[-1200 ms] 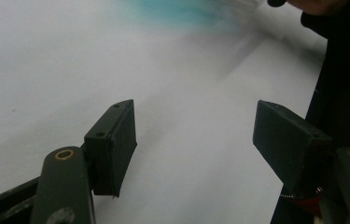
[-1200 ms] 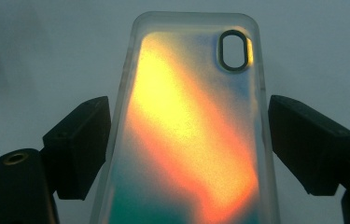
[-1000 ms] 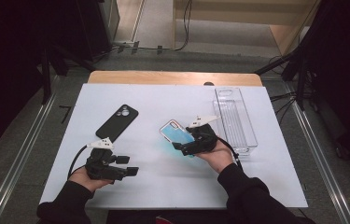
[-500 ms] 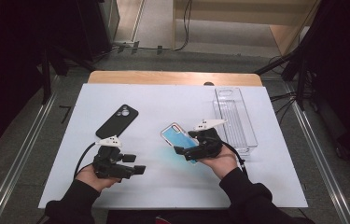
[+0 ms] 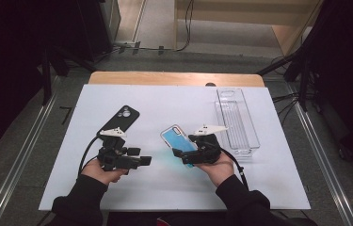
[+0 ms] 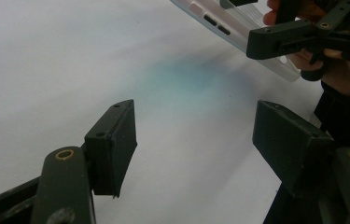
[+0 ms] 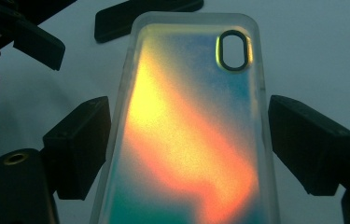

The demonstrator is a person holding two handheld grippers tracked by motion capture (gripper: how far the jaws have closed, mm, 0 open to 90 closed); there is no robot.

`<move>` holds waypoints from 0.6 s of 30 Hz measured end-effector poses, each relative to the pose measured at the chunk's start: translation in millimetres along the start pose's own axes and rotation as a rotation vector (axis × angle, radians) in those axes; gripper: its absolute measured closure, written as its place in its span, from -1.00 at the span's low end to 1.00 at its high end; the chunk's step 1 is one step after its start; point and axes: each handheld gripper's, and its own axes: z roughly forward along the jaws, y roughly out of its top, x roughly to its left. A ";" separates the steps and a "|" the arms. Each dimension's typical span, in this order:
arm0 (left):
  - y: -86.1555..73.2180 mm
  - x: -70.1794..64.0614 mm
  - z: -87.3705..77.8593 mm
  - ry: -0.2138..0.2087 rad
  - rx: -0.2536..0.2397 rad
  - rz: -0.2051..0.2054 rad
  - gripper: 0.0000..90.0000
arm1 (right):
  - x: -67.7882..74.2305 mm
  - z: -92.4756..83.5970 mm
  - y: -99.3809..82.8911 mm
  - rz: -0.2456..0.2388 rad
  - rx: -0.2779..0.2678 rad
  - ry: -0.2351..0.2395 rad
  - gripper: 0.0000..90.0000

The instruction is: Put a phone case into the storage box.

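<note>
I have the right gripper (image 5: 183,155) closed across the width of a phone case (image 5: 178,140), its two black pads pressed on the case's long edges. In the right gripper view the case (image 7: 191,130) runs up between the jaws, see-through at the rim, glowing yellow and orange over teal, with the oval camera cut-out near its far end. From the high view the case looks blue-green and is tilted, its far end up off the table, casting a faint blue tint on the sheet below.

My left gripper (image 5: 143,161) sits to the left of it, jaws spread wide with nothing between them; in the left gripper view its pads frame bare white sheet, and the case's edge (image 6: 238,32) shows at the upper right in the other gripper.

The work surface is a white sheet (image 5: 164,188) laid over a wooden table (image 5: 174,78) whose far edge shows beyond it. A black phone (image 5: 120,118) lies flat on the sheet, back side up, beyond my left hand. A clear plastic tray (image 5: 237,117) lies lengthwise near the right side of the sheet. Metal rails (image 5: 21,155) run along both sides of the table, cables cross the grey floor (image 5: 164,47) beyond, and the room around is dark.
</note>
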 end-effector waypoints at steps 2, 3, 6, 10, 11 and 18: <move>5.2 -0.9 0.0 0.005 -0.001 -0.001 -0.32 | 1.5 1.9 -0.8 0.035 -0.016 -0.002 -0.68; 7.8 -1.2 0.3 0.008 0.002 -0.002 -0.32 | 2.4 2.5 -0.7 0.041 -0.019 -0.003 -0.68; 15.4 -2.5 2.1 0.009 0.000 -0.012 -0.32 | 4.0 3.3 -0.6 0.045 -0.024 -0.006 -0.68; 24.7 -3.5 4.5 0.020 -0.018 -0.026 -0.32 | 4.8 4.3 -0.6 0.076 -0.035 -0.007 -0.68; 26.8 -3.7 4.9 0.028 -0.019 -0.028 -0.32 | 5.3 5.4 -1.2 0.100 -0.043 -0.007 -0.68; 40.1 -1.3 6.5 0.021 -0.062 -0.074 -0.32 | 7.9 9.2 -3.4 0.134 -0.066 -0.002 -0.68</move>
